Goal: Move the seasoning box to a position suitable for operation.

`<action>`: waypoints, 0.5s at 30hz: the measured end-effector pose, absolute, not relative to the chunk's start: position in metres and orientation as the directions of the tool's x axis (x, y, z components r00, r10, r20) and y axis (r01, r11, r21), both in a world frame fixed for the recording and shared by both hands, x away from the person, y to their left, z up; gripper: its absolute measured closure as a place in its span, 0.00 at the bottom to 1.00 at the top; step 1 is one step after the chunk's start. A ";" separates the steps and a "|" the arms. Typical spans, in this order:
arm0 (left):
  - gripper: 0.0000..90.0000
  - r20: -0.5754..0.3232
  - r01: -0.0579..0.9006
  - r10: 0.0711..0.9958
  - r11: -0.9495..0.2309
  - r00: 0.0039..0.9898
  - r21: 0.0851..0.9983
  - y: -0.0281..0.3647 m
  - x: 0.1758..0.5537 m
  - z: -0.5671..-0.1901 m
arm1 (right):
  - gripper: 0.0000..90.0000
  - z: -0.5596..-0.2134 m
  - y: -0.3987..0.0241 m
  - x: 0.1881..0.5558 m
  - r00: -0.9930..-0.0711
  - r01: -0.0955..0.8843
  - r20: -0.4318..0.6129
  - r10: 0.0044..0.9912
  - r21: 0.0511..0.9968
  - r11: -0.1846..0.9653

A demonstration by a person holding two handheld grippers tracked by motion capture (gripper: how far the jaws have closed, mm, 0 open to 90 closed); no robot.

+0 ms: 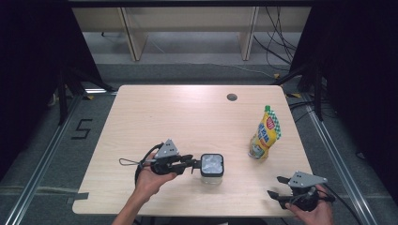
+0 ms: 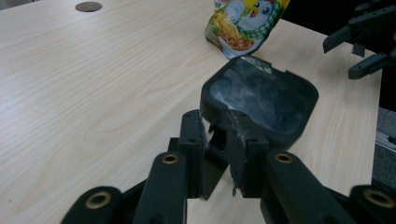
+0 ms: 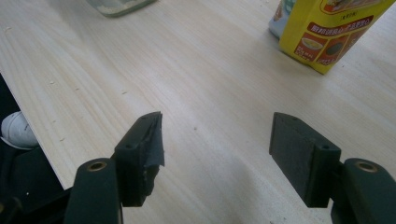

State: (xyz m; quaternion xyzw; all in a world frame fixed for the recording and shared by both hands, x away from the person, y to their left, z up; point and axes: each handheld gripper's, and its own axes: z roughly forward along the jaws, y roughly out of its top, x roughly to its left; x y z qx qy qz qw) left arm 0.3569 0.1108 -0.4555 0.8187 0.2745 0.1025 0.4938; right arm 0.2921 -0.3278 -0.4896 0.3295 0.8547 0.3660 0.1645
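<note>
A small clear container with a black square lid (image 1: 212, 165) stands near the table's front middle. My left gripper (image 1: 195, 164) lies level at its left side, fingertips at the lid. In the left gripper view the jaws (image 2: 217, 135) stand a little apart with the lid's (image 2: 261, 95) near rim between them; I see no firm pinch. A yellow printed pouch (image 1: 265, 133) stands upright to the right, also visible beyond the lid (image 2: 243, 23). My right gripper (image 1: 275, 185) rests at the front right corner, open and empty (image 3: 215, 140), pointing toward the pouch (image 3: 327, 32).
The light wooden table (image 1: 187, 117) has a round cable hole (image 1: 232, 97) at the back. The container's clear base (image 3: 119, 5) shows far off in the right gripper view. Table edge and a white shoe (image 3: 16, 130) lie left of the right jaws. Black curtains flank both sides.
</note>
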 end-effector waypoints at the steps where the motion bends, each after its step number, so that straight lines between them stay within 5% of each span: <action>1: 0.80 -0.101 0.343 0.541 -0.368 0.835 0.864 0.113 0.356 -0.458 | 0.40 -0.490 -0.328 0.292 -0.731 0.443 -0.035 0.682 0.736 0.512; 9: 0.65 -0.050 0.313 0.524 -0.426 0.850 0.849 0.106 0.356 -0.478 | 0.40 -0.490 -0.327 0.292 -0.731 0.447 -0.036 0.681 0.729 0.519; 15: 0.64 -0.012 0.277 0.494 -0.467 0.869 0.840 0.101 0.363 -0.485 | 0.39 -0.490 -0.327 0.293 -0.738 0.443 -0.040 0.673 0.724 0.529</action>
